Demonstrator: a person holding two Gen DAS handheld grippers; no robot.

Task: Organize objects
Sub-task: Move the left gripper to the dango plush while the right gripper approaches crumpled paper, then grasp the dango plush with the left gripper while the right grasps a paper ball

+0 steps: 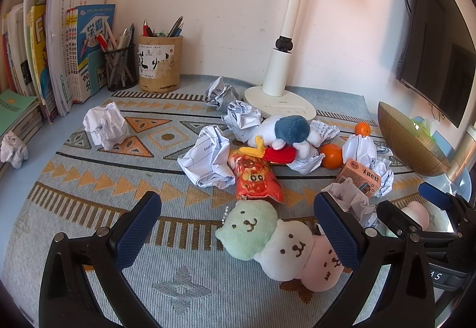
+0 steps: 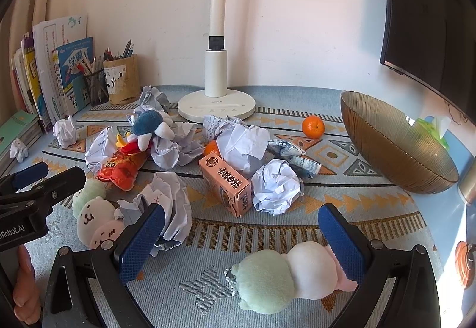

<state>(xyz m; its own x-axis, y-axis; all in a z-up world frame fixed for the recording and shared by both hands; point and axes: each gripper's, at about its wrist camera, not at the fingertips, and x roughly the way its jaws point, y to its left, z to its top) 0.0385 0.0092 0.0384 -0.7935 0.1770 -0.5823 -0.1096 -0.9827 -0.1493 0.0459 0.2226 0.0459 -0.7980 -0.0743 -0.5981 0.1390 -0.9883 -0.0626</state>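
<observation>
Both tongs apart. Left tongs [image 1: 238, 221] straddle a bear-trio plush [image 1: 276, 241], pink end hidden behind rt finger. Right tongs [image 2: 241, 234] over a 2nd plush [image 2: 285, 277], face unseen.

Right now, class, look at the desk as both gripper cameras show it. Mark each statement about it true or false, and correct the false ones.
1. Both grippers are open. True: the left gripper and the right gripper each have their fingers spread wide, holding nothing.
2. The gold bowl holds two oranges. False: no orange shows in the bowl; both oranges lie on the mat.
3. A three-bear plush lies between the left gripper's fingers. True.
4. The desk lamp lies on its side. False: it stands upright on its base.
5. The pink carton stands in the pen pot. False: it lies on the mat among crumpled paper.
</observation>
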